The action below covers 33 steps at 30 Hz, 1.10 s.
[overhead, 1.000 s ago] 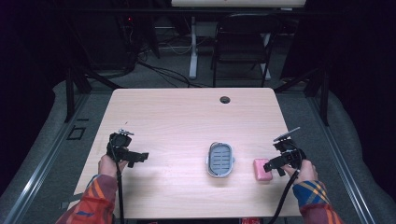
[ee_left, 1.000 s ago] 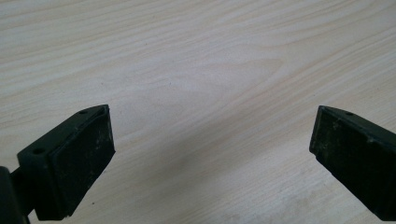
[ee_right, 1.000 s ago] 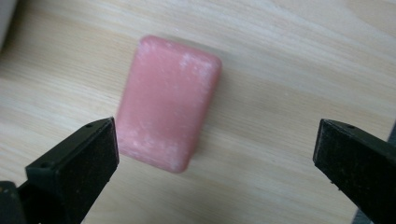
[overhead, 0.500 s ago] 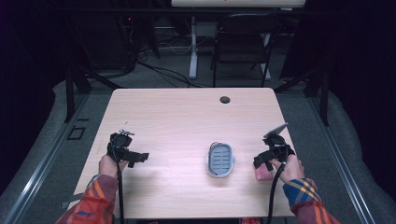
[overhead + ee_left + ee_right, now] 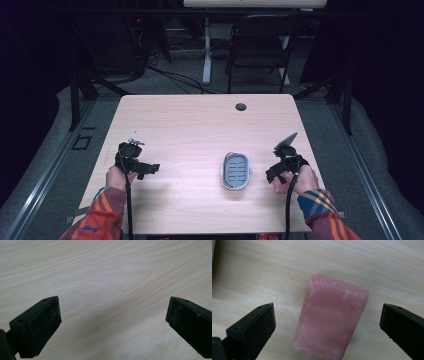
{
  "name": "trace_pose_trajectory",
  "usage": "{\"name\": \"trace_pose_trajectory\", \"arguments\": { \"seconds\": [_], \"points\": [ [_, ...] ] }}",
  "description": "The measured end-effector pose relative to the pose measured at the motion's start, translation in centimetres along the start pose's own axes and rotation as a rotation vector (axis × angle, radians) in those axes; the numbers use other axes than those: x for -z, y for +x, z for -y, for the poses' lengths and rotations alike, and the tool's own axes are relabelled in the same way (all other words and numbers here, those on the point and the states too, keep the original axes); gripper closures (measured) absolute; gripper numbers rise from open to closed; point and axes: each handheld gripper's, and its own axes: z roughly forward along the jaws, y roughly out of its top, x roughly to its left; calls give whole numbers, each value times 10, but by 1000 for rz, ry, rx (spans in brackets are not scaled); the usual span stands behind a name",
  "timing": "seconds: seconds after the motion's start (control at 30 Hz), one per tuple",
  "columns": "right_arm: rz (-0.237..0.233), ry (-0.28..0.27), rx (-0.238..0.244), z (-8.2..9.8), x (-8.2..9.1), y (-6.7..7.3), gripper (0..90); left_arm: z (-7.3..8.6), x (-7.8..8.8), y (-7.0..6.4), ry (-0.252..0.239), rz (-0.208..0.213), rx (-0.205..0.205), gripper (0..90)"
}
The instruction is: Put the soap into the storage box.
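A pink bar of soap (image 5: 330, 317) lies flat on the wooden table (image 5: 200, 125), and my right gripper (image 5: 328, 315) stands open just above it with one jaw on each side and neither touching it. In the high view my right gripper (image 5: 274, 174) is near the table's right front, and the hand and gripper cover the soap. A grey oval soap dish (image 5: 235, 170) sits just left of it, with nothing in it. My left gripper (image 5: 149, 168) is held open near the front left. Between its jaws, my left gripper (image 5: 112, 312) has only bare wood.
A round cable hole (image 5: 241, 106) is near the table's far edge. A dark folding chair (image 5: 260, 45) and a white desk leg (image 5: 206, 50) stand beyond the table. Bare wood stretches between the two grippers and toward the back.
My right gripper has moved left and down over the pink soap, which the hand now hides in the high view. The left gripper has stayed put.
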Motion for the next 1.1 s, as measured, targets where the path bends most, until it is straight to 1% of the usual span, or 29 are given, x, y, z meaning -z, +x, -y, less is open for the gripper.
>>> {"name": "trace_pose_trajectory", "arguments": {
  "seconds": [0.03, 0.1, 0.17, 0.2, 0.23, 0.27, 0.33, 0.37, 0.4, 0.43, 0.53, 0.57, 0.6, 0.67, 0.7, 0.8, 0.83, 0.87, 0.9, 1.0, 1.07, 1.1],
  "points": [
    [1, 7, 11, -1, 0, 0, 9, 0, 0, 0, 0, 0, 0, 0],
    [24, 32, 26, -2, 2, -1, 37, 0, 0, 0, 2, 2, 0, 0],
    [20, 9, 7, -2, -1, 1, 44, 0, -1, 0, 4, 2, 0, 0],
    [17, 1, 5, -2, -2, 2, 53, 0, -1, -1, 4, 1, -4, 0],
    [18, -3, 8, -2, -1, 2, 66, 0, 0, -1, 4, 2, -6, 0],
    [23, 7, 20, -2, -1, 2, 77, 0, 0, -1, 4, 3, -7, 0],
    [36, 0, 24, -2, -3, 4, 97, 0, 0, -1, 4, 4, -7, 0],
    [43, 14, 36, -2, -3, 4, 125, 0, 0, -1, 5, 5, -7, 0],
    [43, 28, 37, -2, -4, 5, 137, 0, 0, -1, 5, 5, -7, 0],
    [45, 13, 36, -1, -6, 5, 143, 0, -1, -1, 6, 8, -8, 0],
    [62, 52, 65, -3, -6, 5, 168, 0, -2, -1, 14, 12, -17, 0],
    [59, 29, 49, -1, -8, 6, 190, -1, -2, -1, 13, 12, -16, 0],
    [66, 31, 50, -2, -9, 5, 208, -1, -2, -2, 14, 14, -13, 0],
    [72, 55, 68, -3, -7, 4, 224, -1, -3, -1, 15, 14, -19, 0],
    [73, 56, 70, -3, -7, 3, 235, -1, -3, -1, 15, 15, -20, 0],
    [71, 40, 72, -2, -8, 4, 243, -1, -3, -1, 16, 16, -21, 0],
    [73, 19, 81, -2, -7, 4, 252, -1, -3, -1, 17, 16, -20, 0],
    [81, 31, 94, -2, -6, 4, 252, -1, -4, -2, 18, 14, -24, 0],
    [81, 31, 99, -2, -6, 4, 254, -1, -4, -2, 18, 14, -25, 0],
    [77, 31, 100, -2, -6, 4, 270, -1, -3, -3, 19, 16, -29, 0],
    [74, 40, 107, -1, -6, 4, 282, -1, -3, -3, 18, 16, -27, 0],
    [68, 15, 92, 0, -8, 5, 288, -1, -2, -3, 19, 17, -27, 0]
  ]
}}
